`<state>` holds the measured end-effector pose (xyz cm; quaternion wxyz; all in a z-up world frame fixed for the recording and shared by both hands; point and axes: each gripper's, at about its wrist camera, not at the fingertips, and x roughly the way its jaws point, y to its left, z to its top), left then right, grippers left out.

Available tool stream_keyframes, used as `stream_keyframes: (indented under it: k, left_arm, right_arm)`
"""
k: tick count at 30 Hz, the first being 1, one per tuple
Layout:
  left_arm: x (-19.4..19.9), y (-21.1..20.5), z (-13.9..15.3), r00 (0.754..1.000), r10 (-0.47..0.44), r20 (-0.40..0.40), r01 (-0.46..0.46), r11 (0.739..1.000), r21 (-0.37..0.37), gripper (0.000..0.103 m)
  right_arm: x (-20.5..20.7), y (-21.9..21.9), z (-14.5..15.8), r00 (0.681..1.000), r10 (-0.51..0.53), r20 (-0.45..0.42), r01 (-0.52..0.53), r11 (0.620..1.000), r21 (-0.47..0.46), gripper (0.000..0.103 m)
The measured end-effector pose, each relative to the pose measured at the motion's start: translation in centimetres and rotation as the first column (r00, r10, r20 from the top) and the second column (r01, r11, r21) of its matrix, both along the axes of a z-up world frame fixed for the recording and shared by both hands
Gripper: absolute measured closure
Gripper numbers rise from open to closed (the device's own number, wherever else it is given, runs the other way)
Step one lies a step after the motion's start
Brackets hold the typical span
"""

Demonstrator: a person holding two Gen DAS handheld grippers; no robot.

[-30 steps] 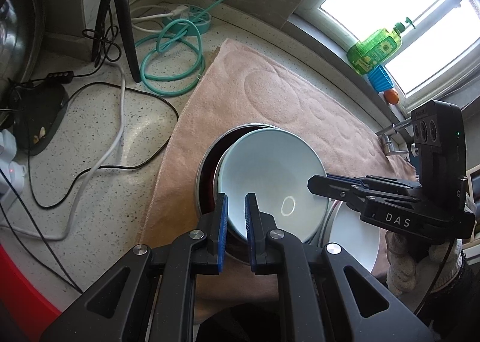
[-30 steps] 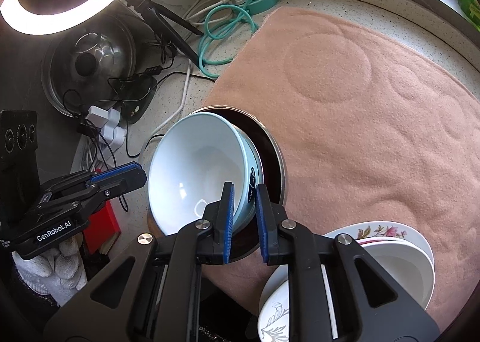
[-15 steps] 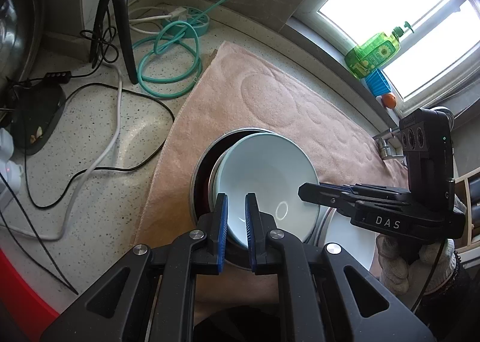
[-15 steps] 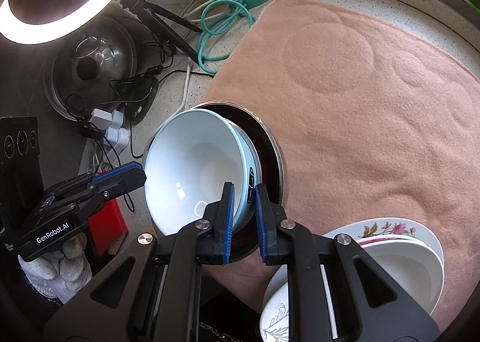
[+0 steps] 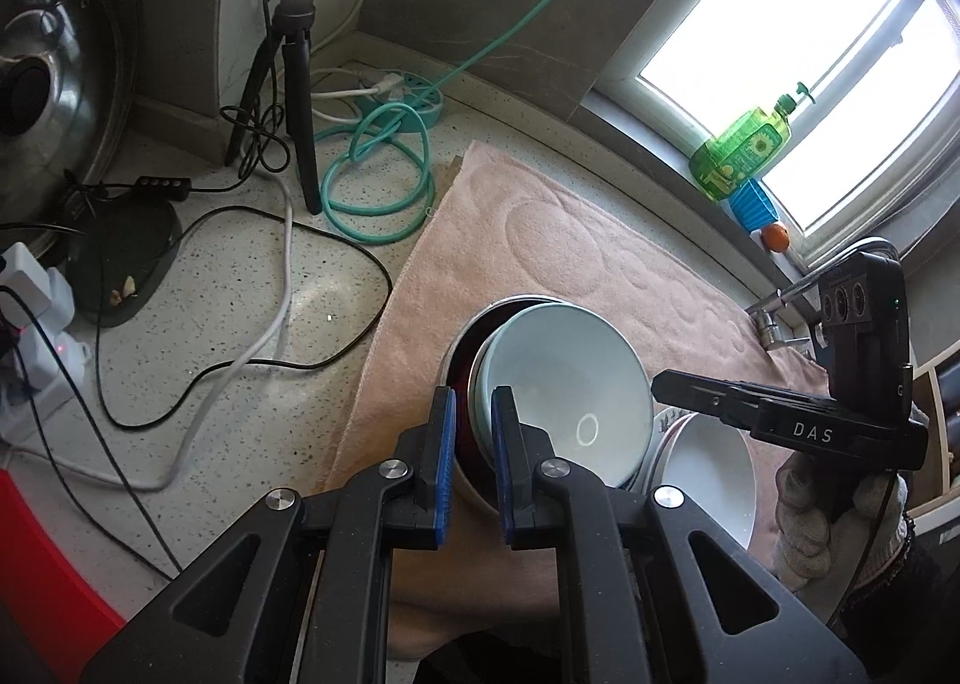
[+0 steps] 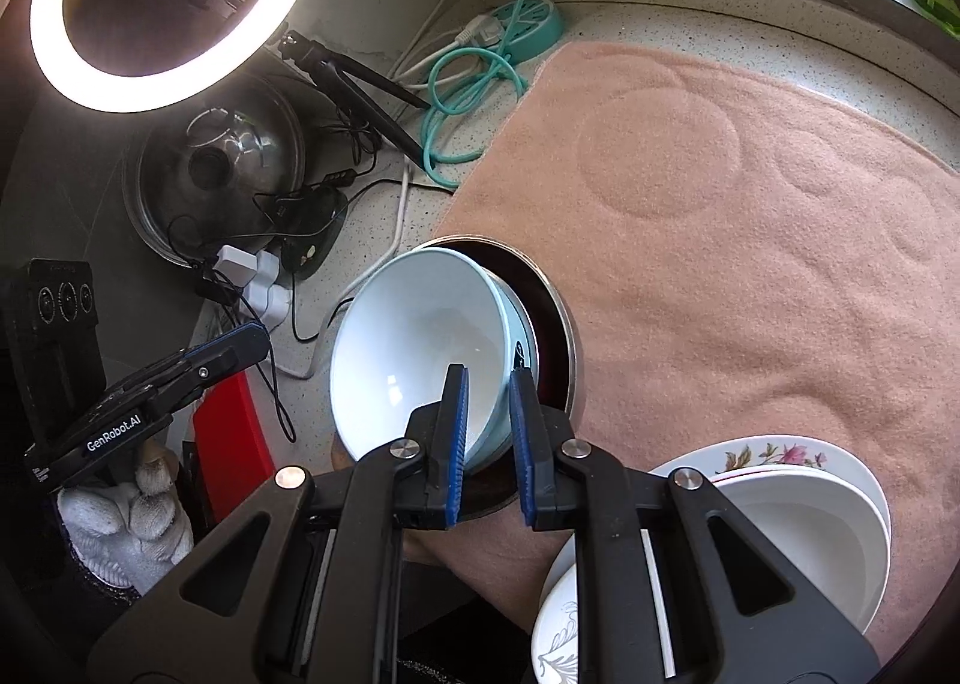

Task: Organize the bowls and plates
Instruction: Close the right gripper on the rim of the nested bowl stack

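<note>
Pale blue ceramic bowl (image 6: 420,348) sitting tilted in a steel-rimmed dark bowl (image 6: 555,318)

Right tongs (image 6: 486,432) clenched on the blue bowl's rim, left tongs (image 5: 474,450) straddling both rims, can't tell if gripping; pink towel (image 6: 750,240) underneath.

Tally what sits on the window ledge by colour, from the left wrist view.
Green: 1, the pump bottle
Blue: 1, the ribbed cup
Orange: 1, the small round thing
Total: 3
</note>
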<state>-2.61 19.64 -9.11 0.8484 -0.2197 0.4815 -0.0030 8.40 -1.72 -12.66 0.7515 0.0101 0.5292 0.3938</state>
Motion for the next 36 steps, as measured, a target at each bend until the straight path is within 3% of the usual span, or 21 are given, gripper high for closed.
stream_keyframes:
  k: [6, 10, 15, 22, 28, 36]
  left_arm:
    - [-0.5, 0.4, -1.5, 1.000, 0.020, -0.024, -0.021, 0.999, -0.024, 0.092]
    - [-0.3, 0.5, -2.6, 0.999, 0.030, -0.041, -0.032, 0.998, -0.050, 0.092]
    - [0.3, 0.1, -3.6, 0.998, 0.017, -0.054, -0.020, 0.998, -0.053, 0.092]
    - [1.0, 0.7, -4.7, 0.997, 0.021, -0.076, -0.027, 0.996, -0.086, 0.092]
    - [1.5, 0.7, -5.5, 0.995, 0.008, -0.095, -0.019, 0.993, -0.116, 0.092]
    - [2.4, 0.9, -6.2, 0.994, -0.005, -0.112, -0.011, 0.990, -0.141, 0.093]
  right_arm:
    - [-1.3, -0.4, 0.9, 0.987, 0.024, 0.158, -0.007, 0.994, -0.105, 0.082]
    - [-1.4, -0.7, 1.1, 0.981, 0.032, 0.193, -0.005, 0.990, -0.138, 0.082]
    - [-0.7, -1.0, 0.3, 0.985, 0.006, 0.172, 0.021, 0.988, -0.153, 0.082]
    - [0.6, -1.3, -1.6, 0.997, -0.024, 0.076, 0.036, 0.988, -0.152, 0.082]
    - [1.7, -1.7, -3.0, 0.997, -0.065, -0.039, 0.061, 0.994, -0.096, 0.082]
    - [2.1, -0.8, -3.7, 0.995, -0.065, -0.080, 0.058, 0.994, -0.089, 0.082]
